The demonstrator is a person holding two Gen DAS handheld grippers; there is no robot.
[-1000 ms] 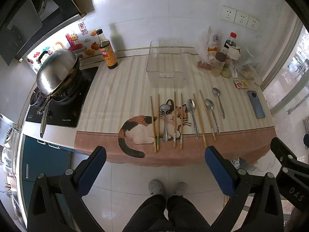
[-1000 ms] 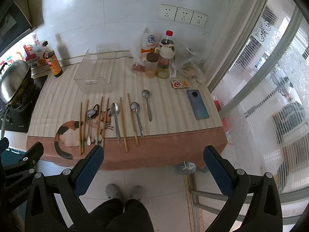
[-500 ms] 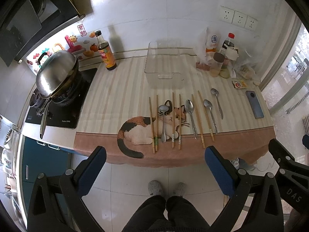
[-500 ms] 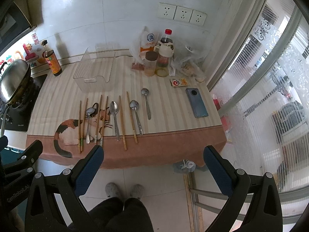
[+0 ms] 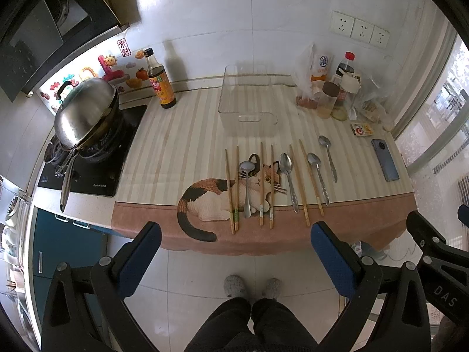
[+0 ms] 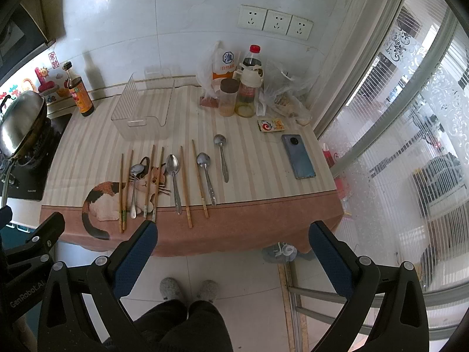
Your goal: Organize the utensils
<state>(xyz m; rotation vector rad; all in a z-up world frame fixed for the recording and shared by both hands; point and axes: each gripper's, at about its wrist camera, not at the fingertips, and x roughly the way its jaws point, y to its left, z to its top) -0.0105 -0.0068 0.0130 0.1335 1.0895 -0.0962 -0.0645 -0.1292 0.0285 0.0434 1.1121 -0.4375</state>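
Left wrist view: both grippers, left gripper & right gripper, spread wide w/ nothing held, spoons & chopsticks all on desk, clear bin empty, so nothing sorted yet.

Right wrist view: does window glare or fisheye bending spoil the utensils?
Right wrist view: window bright, utensils clear; the rightmost spoon stays sharp. Left wrist view: wall glare above, table edge bowed by fisheye, soy sauce bottle throws a soft shadow.
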